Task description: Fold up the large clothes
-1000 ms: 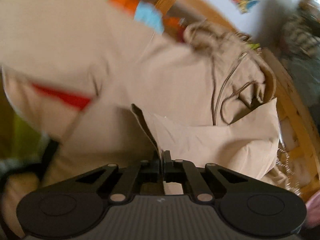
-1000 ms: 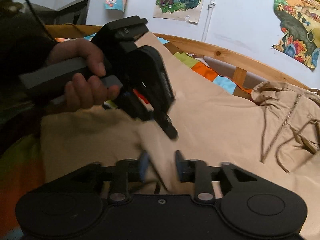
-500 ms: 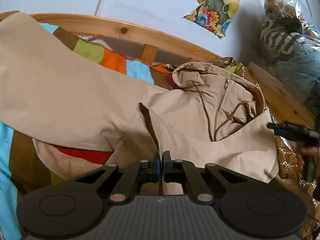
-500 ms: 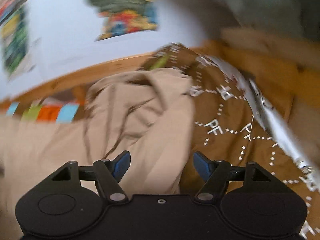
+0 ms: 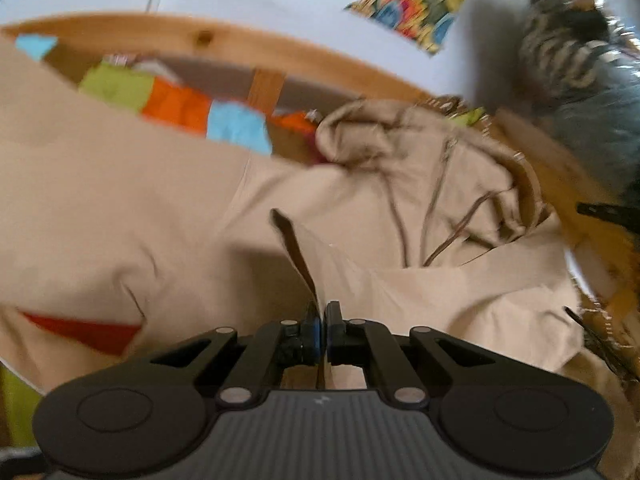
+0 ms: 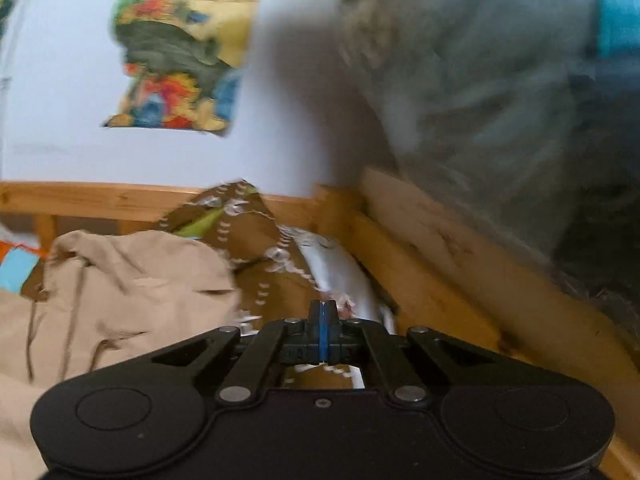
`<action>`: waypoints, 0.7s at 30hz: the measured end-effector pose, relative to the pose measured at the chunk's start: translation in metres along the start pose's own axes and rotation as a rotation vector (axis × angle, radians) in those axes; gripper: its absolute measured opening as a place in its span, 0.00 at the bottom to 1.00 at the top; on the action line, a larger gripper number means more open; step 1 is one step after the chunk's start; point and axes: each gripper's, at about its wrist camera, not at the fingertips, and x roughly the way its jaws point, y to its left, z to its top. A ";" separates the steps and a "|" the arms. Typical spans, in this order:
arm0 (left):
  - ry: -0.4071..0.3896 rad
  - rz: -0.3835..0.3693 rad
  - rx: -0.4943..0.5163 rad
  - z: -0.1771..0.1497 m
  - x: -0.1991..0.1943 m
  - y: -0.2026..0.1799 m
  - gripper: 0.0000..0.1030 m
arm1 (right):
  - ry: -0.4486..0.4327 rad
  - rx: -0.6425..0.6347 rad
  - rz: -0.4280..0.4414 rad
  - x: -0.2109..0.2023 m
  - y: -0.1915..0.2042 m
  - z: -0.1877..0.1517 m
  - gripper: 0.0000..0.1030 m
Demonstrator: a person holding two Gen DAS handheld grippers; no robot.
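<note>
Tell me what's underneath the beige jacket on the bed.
Around the beige jacket a patchwork cover of green, orange and blue shows, plus a brown patterned blanket beside the hood. What lies directly beneath is covered.

Large beige cotton hooded jacket (image 5: pixel 168 216) with brown zip and drawstrings, spread rumpled across the bed ahead of the left claw (image 5: pixel 322 322), one raised fold edge pinched in it; the crumpled hood lies ahead-right, left of the right claw (image 6: pixel 323 316).

Wooden bed frame (image 5: pixel 224 38), colourful patchwork quilt (image 5: pixel 176 106), wall poster (image 6: pixel 180 44), brown patterned blanket (image 6: pixel 256 240)
</note>
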 end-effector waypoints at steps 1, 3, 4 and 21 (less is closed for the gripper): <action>0.003 0.010 -0.002 -0.004 0.004 0.002 0.01 | 0.042 0.015 0.012 0.008 -0.006 -0.002 0.00; 0.013 0.021 -0.010 -0.012 0.009 0.009 0.01 | 0.097 0.038 0.084 0.008 -0.011 -0.015 0.12; 0.020 0.026 -0.010 -0.015 0.009 0.014 0.01 | 0.122 0.057 0.151 0.003 -0.013 -0.024 0.30; 0.063 -0.035 -0.030 -0.042 0.012 0.000 0.00 | 0.294 0.033 0.294 -0.057 -0.009 -0.117 0.00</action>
